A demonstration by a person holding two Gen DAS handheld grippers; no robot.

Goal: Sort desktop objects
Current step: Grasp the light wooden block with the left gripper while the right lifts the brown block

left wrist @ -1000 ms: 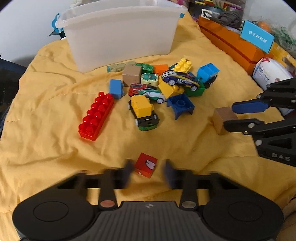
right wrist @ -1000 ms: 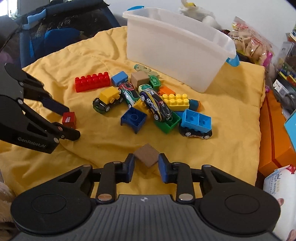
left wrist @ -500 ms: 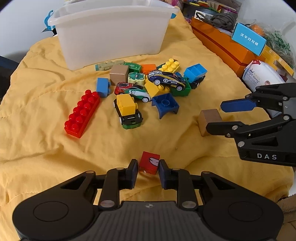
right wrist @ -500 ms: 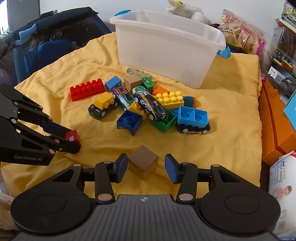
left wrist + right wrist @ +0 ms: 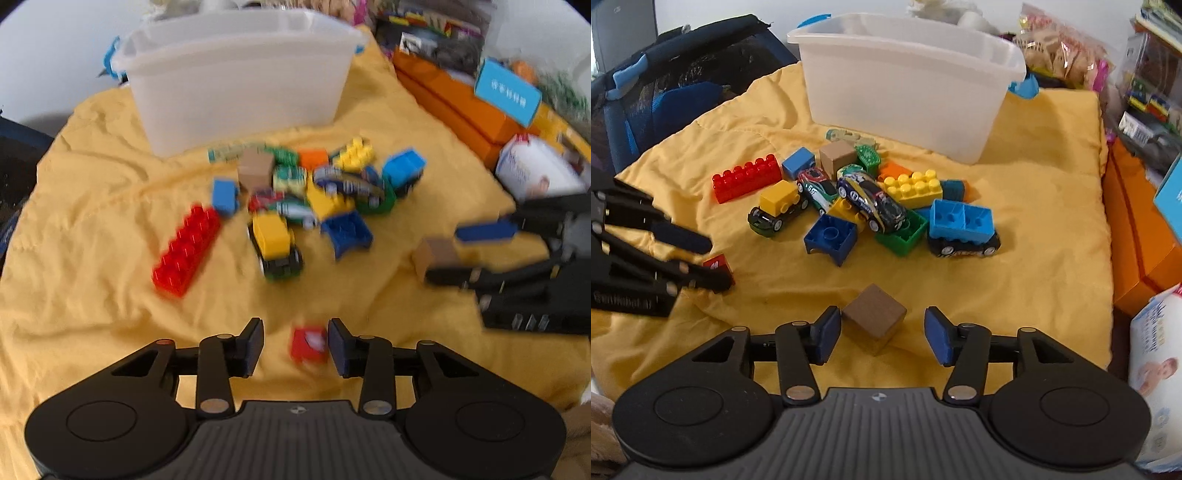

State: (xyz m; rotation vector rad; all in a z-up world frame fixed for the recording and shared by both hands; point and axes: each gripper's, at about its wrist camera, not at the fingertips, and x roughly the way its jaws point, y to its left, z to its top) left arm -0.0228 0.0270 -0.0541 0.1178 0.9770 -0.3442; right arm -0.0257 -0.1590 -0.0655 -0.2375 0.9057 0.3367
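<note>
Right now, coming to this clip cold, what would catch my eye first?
Probably the bright heap of toy cars and bricks mid-cloth, in front of the big white tub. Nearer, each pair of tongs stands open around a lone cube: the right tongs around a brown cube, the left tongs around a small red cube.

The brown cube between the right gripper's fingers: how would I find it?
Start at the white plastic bin on the yellow cloth, then come past the toy pile. The brown cube sits alone between the open right gripper; its tan twin sits in the pile.
</note>
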